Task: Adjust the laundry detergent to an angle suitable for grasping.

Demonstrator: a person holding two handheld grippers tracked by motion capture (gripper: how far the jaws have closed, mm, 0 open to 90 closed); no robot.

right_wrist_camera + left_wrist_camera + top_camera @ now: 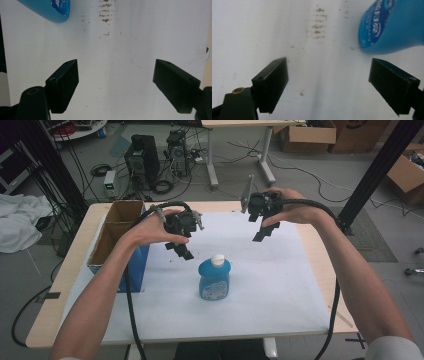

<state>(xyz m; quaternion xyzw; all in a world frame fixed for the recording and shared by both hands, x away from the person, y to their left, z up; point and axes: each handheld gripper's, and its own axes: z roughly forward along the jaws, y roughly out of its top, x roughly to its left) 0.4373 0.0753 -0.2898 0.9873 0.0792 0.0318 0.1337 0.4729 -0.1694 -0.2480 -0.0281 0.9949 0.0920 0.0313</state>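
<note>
Surface: white-covered worktop (280,290), brown smudges.
Object: blue plastic detergent bottle with white cap (214,279), upright, centre-front.
Left gripper (184,249): released, empty, just behind-left of bottle; nearer.
Right gripper (263,234): released, empty, farther behind-right.

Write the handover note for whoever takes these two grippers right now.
Left gripper: open, holding nothing, hovering over the white mat just behind and left of the blue bottle.
Right gripper: open, holding nothing, raised over the mat behind and right of the bottle.
Bottle: upright near the middle of the mat, white cap on, touched by neither gripper.
Cardboard box: open, at the table's left edge.
Done: nothing gripped yet.
Left: probably close in on the bottle and take hold.
</note>
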